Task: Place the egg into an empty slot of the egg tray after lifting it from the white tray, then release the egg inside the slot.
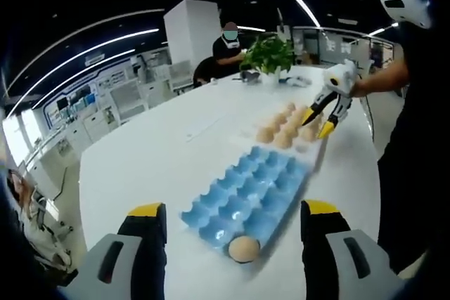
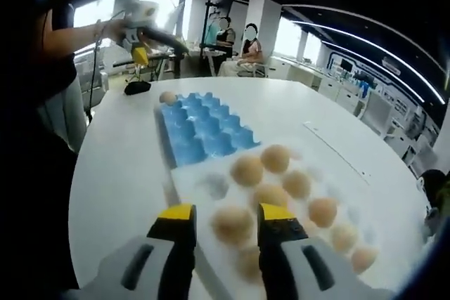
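On the white desk (image 1: 162,152), the left tongs (image 1: 234,233) stand wide open and hold nothing. Just ahead of them, between their tips, lies the blue egg tray (image 1: 246,198); its near corner slot holds one egg (image 1: 244,248) and the other slots look empty. Beyond the blue tray, farther from these tongs, the white tray (image 1: 304,147) carries a cluster of eggs.

The right tongs (image 2: 225,217) hover low over that white tray (image 2: 211,187), jaws parted. An egg to lift (image 2: 233,224) lies directly between the tips, though whether the pads touch it is unclear, and the blur hides its long axis. More eggs lie ahead and to the right. The egg tray's empty slots are straight ahead, past the white tray's far edge.

The right tongs are clearly nearer; I judge they need only close, lift, then carry forward to a free slot.
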The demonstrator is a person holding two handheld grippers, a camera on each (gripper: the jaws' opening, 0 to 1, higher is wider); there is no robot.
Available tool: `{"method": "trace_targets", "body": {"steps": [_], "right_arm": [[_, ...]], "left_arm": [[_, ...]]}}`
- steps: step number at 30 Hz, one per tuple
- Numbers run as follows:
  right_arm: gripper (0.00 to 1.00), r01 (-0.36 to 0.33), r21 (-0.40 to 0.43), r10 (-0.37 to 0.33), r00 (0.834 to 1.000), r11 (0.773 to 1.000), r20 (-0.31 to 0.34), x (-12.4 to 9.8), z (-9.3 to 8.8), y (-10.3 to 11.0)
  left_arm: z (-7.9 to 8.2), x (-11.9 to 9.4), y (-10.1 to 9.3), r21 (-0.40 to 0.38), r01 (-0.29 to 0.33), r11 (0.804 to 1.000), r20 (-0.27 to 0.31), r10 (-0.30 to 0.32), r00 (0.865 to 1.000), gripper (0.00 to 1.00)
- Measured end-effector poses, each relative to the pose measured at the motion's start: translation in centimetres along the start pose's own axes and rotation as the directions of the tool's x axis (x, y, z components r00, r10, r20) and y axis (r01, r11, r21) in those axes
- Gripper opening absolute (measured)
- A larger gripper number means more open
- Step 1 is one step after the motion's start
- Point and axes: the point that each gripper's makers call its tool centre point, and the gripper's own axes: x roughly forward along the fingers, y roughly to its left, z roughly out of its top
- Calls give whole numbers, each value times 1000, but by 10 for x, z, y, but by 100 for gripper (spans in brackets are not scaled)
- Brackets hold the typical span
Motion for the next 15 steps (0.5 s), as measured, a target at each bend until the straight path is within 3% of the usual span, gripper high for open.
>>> {"method": "trace_targets", "body": {"steps": [4,7,10,15], "right_arm": [[35,18,14,-18,1000,1000,24,-1,8,1],[36,42,21,-42,999,999,-7,0,3,-1],[35,45,99,-44,999,994,-10,1,0,-1],[35,54,79,-52,998,995,-19,2,-2,-2]], "left_arm": [[5,-5,-3,32,37,999,15,-38,999,78],[0,-6,-2,30,53,998,1,-53,999,78],[-2,-7,4,33,52,998,3,-52,999,78],[-2,-6,3,36,64,997,2,-64,998,76]]}}
